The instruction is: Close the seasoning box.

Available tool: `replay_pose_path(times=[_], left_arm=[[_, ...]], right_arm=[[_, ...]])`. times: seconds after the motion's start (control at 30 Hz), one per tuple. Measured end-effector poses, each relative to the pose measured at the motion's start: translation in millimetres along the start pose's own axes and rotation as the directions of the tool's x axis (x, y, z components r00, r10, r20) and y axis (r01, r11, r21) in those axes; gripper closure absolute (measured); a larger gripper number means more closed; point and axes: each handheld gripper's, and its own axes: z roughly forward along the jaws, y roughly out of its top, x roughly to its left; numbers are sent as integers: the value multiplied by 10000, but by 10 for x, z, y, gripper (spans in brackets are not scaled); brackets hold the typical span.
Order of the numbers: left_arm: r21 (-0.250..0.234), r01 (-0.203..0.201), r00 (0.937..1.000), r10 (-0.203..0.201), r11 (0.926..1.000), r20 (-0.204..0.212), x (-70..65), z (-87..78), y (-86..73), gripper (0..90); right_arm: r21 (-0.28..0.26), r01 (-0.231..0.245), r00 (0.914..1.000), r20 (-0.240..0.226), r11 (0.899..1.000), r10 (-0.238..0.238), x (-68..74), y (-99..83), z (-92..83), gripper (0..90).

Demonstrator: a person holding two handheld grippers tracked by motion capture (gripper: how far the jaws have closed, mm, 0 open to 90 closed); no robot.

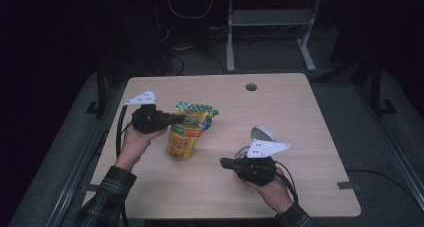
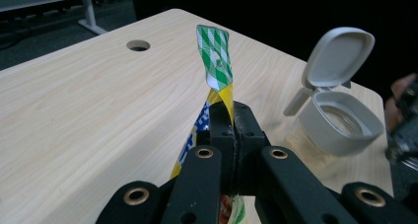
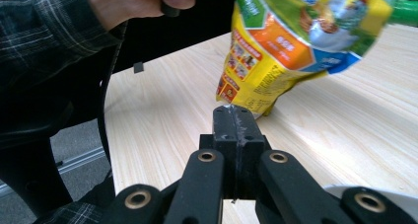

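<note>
The left tongs (image 1: 176, 119) are clamped on the upper edge of a yellow pouch (image 1: 186, 137) with a green checked top strip. In the left gripper view the two jaws press together with the pouch's thin edge (image 2: 217, 71) pinched between them, and the checked strip rises above the jaw tips. The pouch hangs from that grip, tilted, with its lower corner close to or touching the table (image 1: 280, 112); from the right gripper view it cannot be told which. What is inside the pouch cannot be seen: it is printed all over and looks sealed at the top.

To the right of the pouch, well apart from it, stands a small grey tub (image 2: 340, 120) with a hinged lid (image 2: 337, 54) flipped up and back. Its mouth is open and its inside looks bare, though the bottom is hard to make out. In the high view the tub (image 1: 261, 135) sits just behind the right hand.

The right tongs (image 1: 223, 162) are together with nothing between them. They hover over the table in front of the pouch, pointing toward it without touching; in the right gripper view the closed jaws (image 3: 234, 120) sit just short of the pouch's lower corner (image 3: 256, 93).

Beyond the pouch, near the table's far edge, there is a round cable hole (image 1: 251, 87).
</note>
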Motion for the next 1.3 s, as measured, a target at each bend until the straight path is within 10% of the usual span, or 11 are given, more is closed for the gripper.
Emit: replay_pose_path(times=[1.07, 1.3], left_arm=[[-336, -116, 9981, 95, 9994, -615, -266, -737, -743, 880], [46, -57, 9975, 60, 10000, -700, -304, -784, -846, 757]], right_arm=[[360, 96, 9974, 713, 9993, -122, -318, -67, -489, 900], [263, 73, 9963, 859, 9996, -96, -365, -104, -619, 900]])
